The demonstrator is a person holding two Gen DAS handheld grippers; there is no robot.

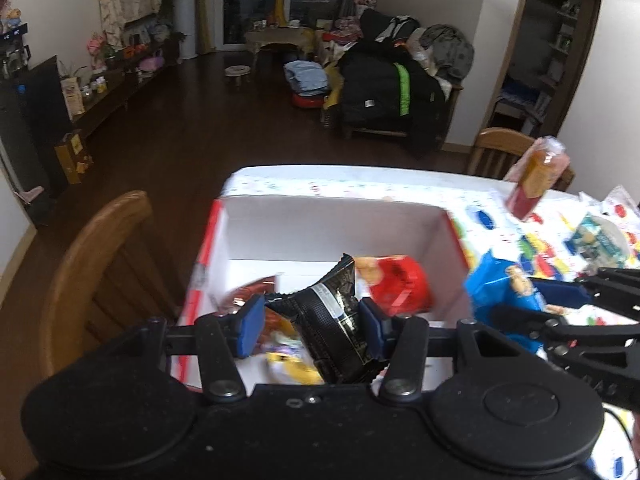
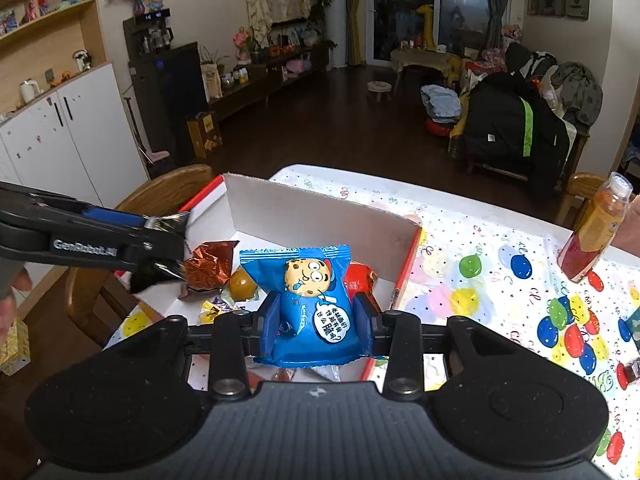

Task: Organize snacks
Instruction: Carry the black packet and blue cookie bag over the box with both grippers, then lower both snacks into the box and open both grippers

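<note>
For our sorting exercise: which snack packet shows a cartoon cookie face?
The blue packet gripped by the right gripper; the left gripper's black packet shows none.

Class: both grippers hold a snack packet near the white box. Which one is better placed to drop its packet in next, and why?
Probably the left gripper: its black packet hangs over the inside of the box. The right gripper holds the blue packet nearer the box's side wall.
</note>
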